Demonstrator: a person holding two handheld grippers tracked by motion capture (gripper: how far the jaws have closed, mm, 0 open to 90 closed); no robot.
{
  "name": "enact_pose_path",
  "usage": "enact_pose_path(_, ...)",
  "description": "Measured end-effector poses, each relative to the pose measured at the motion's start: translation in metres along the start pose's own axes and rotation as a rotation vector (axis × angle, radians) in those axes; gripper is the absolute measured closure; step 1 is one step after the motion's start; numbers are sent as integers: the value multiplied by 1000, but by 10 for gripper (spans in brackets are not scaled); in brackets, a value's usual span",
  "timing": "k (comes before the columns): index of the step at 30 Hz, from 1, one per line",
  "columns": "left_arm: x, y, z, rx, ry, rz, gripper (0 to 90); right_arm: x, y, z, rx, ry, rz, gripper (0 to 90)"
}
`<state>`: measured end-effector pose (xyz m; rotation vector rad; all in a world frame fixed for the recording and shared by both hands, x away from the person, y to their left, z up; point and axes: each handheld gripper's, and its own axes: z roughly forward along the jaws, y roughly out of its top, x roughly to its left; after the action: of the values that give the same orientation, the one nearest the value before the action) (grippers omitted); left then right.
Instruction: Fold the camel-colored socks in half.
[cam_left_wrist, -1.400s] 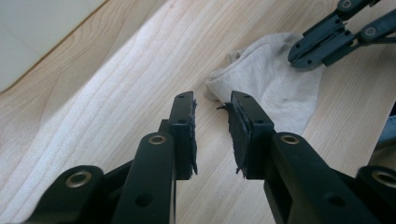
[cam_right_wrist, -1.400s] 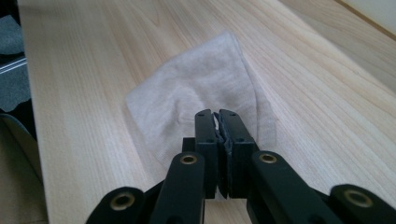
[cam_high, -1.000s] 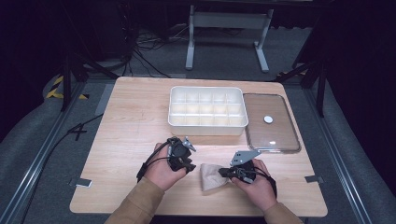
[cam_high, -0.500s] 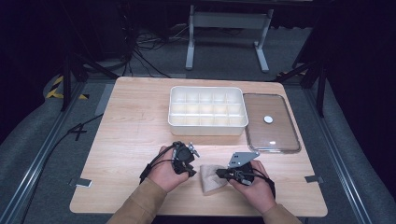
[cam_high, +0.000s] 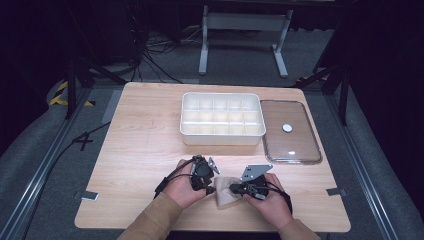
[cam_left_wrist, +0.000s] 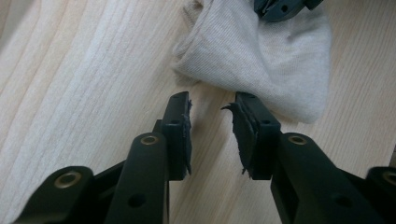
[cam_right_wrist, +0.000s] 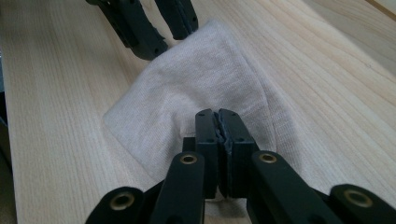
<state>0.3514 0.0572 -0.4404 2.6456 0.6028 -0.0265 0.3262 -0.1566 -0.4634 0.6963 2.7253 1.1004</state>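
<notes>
Cloth lies on the table's near edge, pinched by my right gripper; my left gripper, jaws just widening and empty, must next close on its nearer corner.

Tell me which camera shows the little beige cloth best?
The right gripper view: the cloth spreads wide there, with the right tool shut on its near edge. The left gripper view shows the cloth just past the open left tool. In the high view the cloth is a small patch between the hands.
</notes>
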Motion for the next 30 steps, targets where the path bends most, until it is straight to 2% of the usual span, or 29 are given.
enact_pose_path(3,-1,0,1,7,-15,4,729,1,0,0,3,-4,-3,876)
enact_pose_path(4,-2,1,2,36,-38,11,753,1,0,0,4,-6,-4,877)
enact_pose_path(8,-4,1,4,51,-46,15,817,1,0,0,4,-8,-5,879)
enact_pose_path(11,-6,3,5,77,-44,25,834,3,1,0,1,-14,-15,886)
enact_pose_path(15,-9,3,8,69,-37,21,846,6,3,-1,1,-7,-25,889)
enact_pose_path(18,-10,4,10,56,-30,33,847,6,2,1,10,-2,-23,891)
enact_pose_path(21,-11,6,10,49,-27,57,830,7,2,1,14,-1,-19,893)
enact_pose_path(27,-17,9,5,-21,-2,142,732,12,4,2,19,-18,-13,893)
enact_pose_path(28,-17,9,5,-21,-2,142,714,12,4,2,19,-22,-14,893)
enact_pose_path(30,-18,11,4,-28,3,170,697,13,4,2,18,-22,-12,893)
